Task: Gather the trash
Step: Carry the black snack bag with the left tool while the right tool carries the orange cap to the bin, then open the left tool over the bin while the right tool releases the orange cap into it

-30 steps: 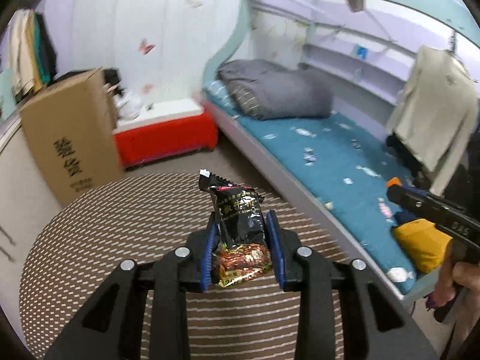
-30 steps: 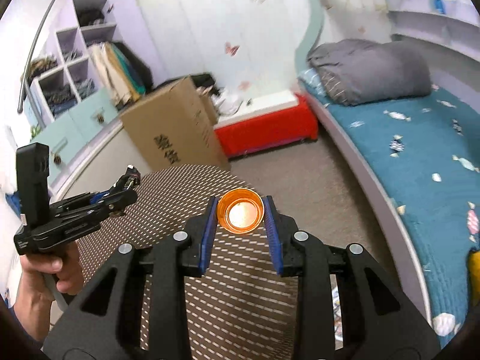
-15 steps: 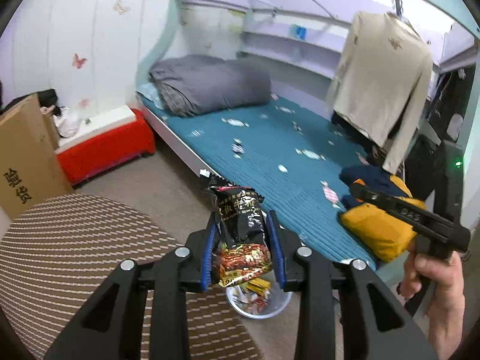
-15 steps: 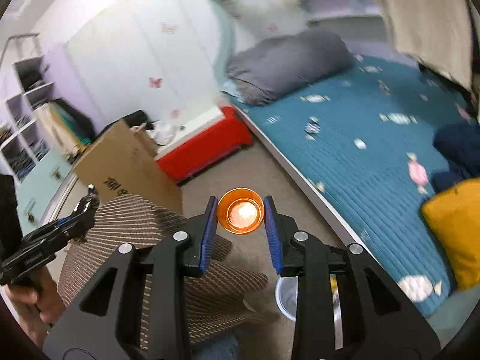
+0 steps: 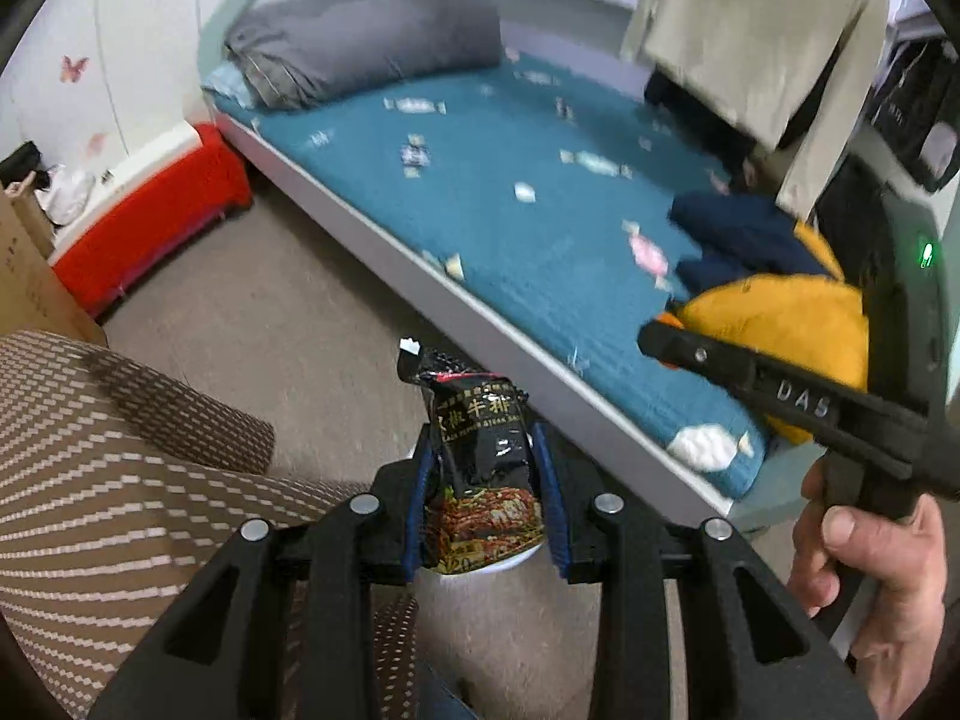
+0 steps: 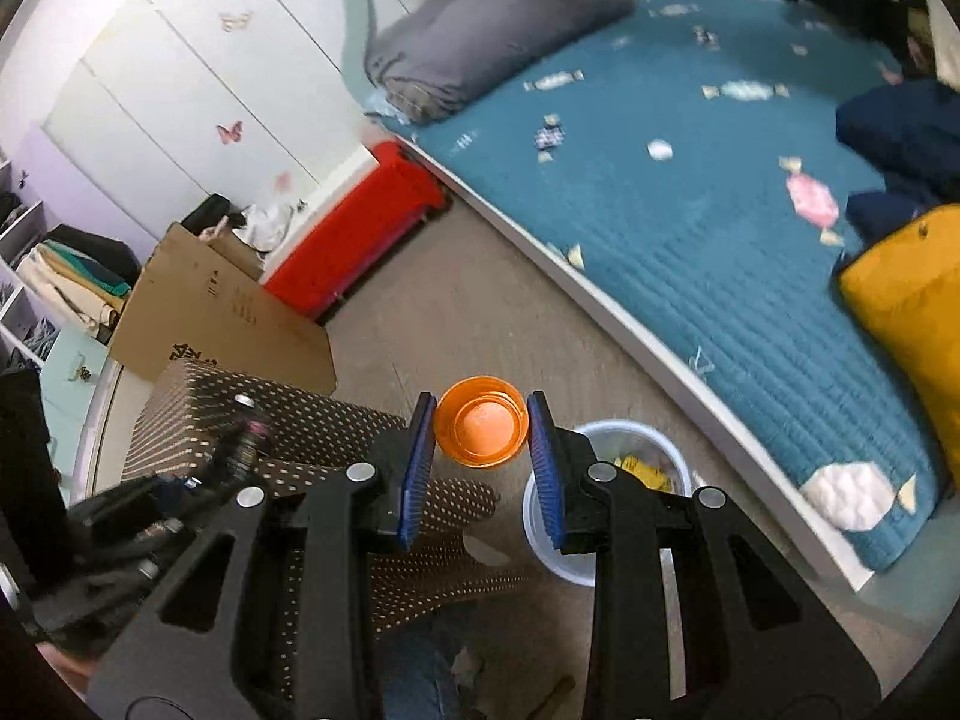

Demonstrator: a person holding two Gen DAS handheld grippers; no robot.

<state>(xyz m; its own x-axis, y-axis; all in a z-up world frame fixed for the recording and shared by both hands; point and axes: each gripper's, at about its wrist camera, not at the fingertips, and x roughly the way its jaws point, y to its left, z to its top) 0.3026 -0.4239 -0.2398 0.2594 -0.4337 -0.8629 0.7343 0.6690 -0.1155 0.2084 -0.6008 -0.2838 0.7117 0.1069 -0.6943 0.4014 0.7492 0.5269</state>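
My left gripper [image 5: 483, 504] is shut on a black snack wrapper [image 5: 480, 456], held upright over the floor; a sliver of a white bin rim [image 5: 510, 561] shows just under it. My right gripper [image 6: 480, 450] is shut on a small orange plastic cup [image 6: 480, 429], open end facing the camera. A clear bin [image 6: 624, 480] with some trash inside stands on the floor just to the right of and below the right gripper. The right gripper also shows in the left wrist view [image 5: 780, 396], at the right, held in a hand.
A round table with a brown striped cloth [image 5: 120, 480] is at the left. A bed with a teal cover [image 6: 720, 210] runs along the right. A red bench [image 6: 354, 234] and a cardboard box [image 6: 222, 318] stand by the far wall.
Both grippers have swung right and tilted down, away from the table toward the floor by the bed. The bin now sits right beside the right gripper. Both still hold their items.
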